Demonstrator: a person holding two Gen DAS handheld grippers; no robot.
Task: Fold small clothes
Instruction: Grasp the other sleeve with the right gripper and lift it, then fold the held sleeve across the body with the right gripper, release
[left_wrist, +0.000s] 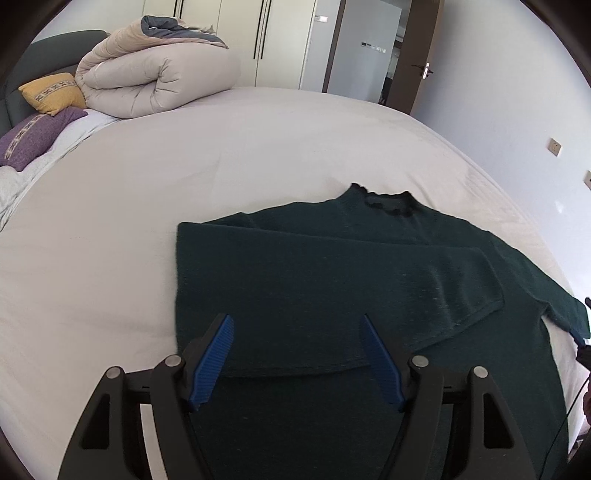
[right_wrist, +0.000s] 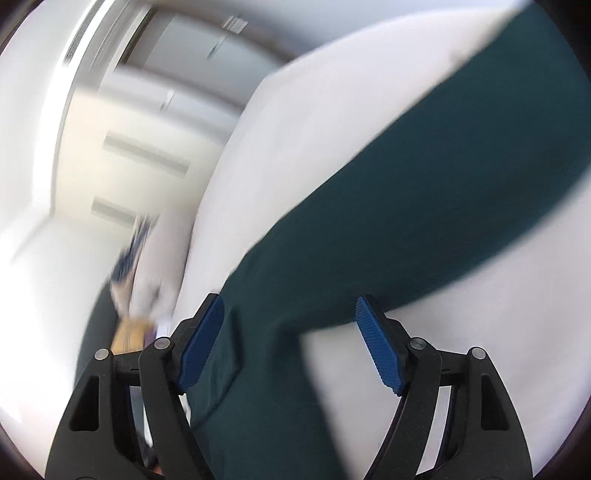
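A dark green knitted sweater (left_wrist: 332, 280) lies flat on the white bed (left_wrist: 184, 166), collar away from me, its left side and sleeve folded over the body. My left gripper (left_wrist: 297, 321) hovers above the folded part with its blue pads (left_wrist: 218, 354) wide apart and nothing between them. The right wrist view is blurred by motion. There my right gripper (right_wrist: 290, 302) stands open above a stretch of the same sweater (right_wrist: 406, 221), which runs diagonally across the sheet; the fabric is below the fingers, not pinched.
A rolled beige duvet (left_wrist: 155, 74) sits at the far left of the bed beside a yellow cushion (left_wrist: 51, 92) and a purple one (left_wrist: 33, 136). White wardrobe doors (left_wrist: 280, 40) and a doorway lie beyond. The bed's right edge runs close to the sweater.
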